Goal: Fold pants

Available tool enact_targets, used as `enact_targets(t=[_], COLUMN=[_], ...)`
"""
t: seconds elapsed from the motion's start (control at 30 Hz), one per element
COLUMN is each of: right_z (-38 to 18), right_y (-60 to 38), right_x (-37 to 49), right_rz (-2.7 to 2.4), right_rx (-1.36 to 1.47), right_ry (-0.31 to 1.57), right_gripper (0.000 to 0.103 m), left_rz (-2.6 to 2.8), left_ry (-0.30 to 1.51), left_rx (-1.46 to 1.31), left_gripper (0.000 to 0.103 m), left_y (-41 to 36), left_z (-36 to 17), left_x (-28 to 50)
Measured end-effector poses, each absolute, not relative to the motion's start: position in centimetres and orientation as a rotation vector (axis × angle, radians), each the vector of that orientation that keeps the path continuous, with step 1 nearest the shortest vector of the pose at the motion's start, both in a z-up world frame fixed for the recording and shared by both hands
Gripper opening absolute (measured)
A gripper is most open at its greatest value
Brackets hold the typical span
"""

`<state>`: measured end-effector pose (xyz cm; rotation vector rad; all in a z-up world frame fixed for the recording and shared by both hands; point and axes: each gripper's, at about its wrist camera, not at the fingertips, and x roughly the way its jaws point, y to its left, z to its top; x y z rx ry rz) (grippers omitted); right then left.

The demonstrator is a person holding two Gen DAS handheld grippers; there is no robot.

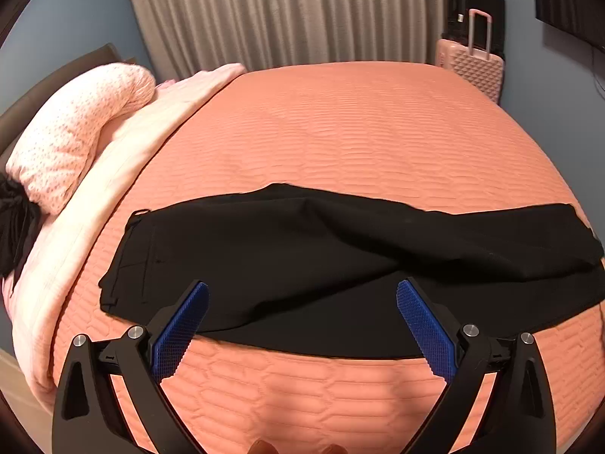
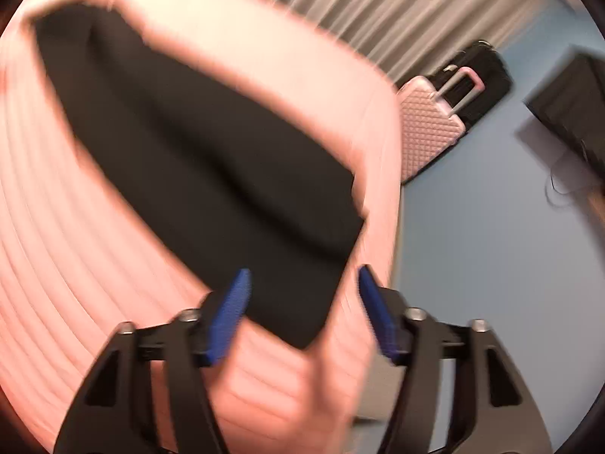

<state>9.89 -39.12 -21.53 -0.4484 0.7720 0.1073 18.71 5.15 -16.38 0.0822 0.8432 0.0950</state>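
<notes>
Black pants (image 1: 287,265) lie across the salmon quilted bed (image 1: 340,132), waistband at the left, legs running right, one leg lying over the other. My left gripper (image 1: 302,291) is open, its blue pads (image 1: 181,329) spread above the pants' near edge, holding nothing. In the blurred right wrist view the pants (image 2: 196,159) stretch from upper left to the leg ends near the bed's right edge. My right gripper (image 2: 304,276) is open and empty, just over the leg-end corner.
A pink patterned pillow (image 1: 79,132) and folded pale blanket (image 1: 124,174) lie at the bed's left. A pink suitcase (image 1: 472,64) and black case (image 1: 472,7) stand by the curtain. Blue floor (image 2: 491,246) lies right of the bed.
</notes>
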Motion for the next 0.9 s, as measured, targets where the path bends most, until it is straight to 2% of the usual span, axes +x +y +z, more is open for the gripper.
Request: enact_targets(t=[0.07, 0.13, 0.17, 0.2, 0.23, 0.33, 0.43, 0.57, 0.67, 0.77, 0.83, 0.9], right_z=[-19.9, -20.3, -20.9, -21.0, -21.4, -21.4, -20.6, -21.7, -23.4, -23.7, -23.8, -23.8], right_y=[-33.7, -28.7, -25.8, -24.0, -22.8, -24.6, -27.2, -32.2, -40.3, -47.0, -48.8, -48.6], right_x=[13.4, 16.1, 17.5, 18.4, 19.5, 20.9, 20.0, 17.1, 14.7, 12.0, 11.6, 11.4], right_rz=[0.305, 0.488, 0.581, 0.608, 0.594, 0.510, 0.396, 0.267, 0.067, -0.080, -0.129, -0.129], right_rx=[-0.137, 0.099, 0.208, 0.243, 0.258, 0.181, -0.061, -0.222, -0.076, 0.051, 0.005, -0.221], right_ry=[0.794, 0.822, 0.840, 0.855, 0.866, 0.873, 0.895, 0.923, 1.016, 1.000, 0.975, 0.908], right_gripper=[0.073, 0.069, 0.063, 0.052, 0.051, 0.052, 0.053, 0.069, 0.071, 0.070, 0.070, 0.070], left_rz=[0.124, 0.146, 0.157, 0.162, 0.170, 0.187, 0.128, 0.097, 0.085, 0.070, 0.056, 0.015], left_ry=[0.849, 0.849, 0.846, 0.845, 0.847, 0.898, 0.945, 0.977, 0.942, 0.903, 0.883, 0.860], left_rx=[0.021, -0.015, -0.017, -0.005, 0.012, 0.103, 0.101, 0.073, 0.094, 0.125, 0.139, 0.126], left_gripper=[0.098, 0.098, 0.098, 0.098, 0.098, 0.098, 0.098, 0.098, 0.098, 0.098, 0.098, 0.098], left_y=[6.8, 8.4, 9.2, 9.9, 10.5, 12.5, 14.6, 16.6, 16.3, 14.8, 13.4, 11.5], left_z=[-16.8, -17.4, -18.0, -18.7, -19.3, -21.7, -23.8, -26.5, -26.2, -25.5, -24.9, -24.0], left_x=[18.8, 19.0, 19.2, 19.5, 19.8, 21.5, 23.0, 24.1, 23.7, 22.9, 22.3, 21.2])
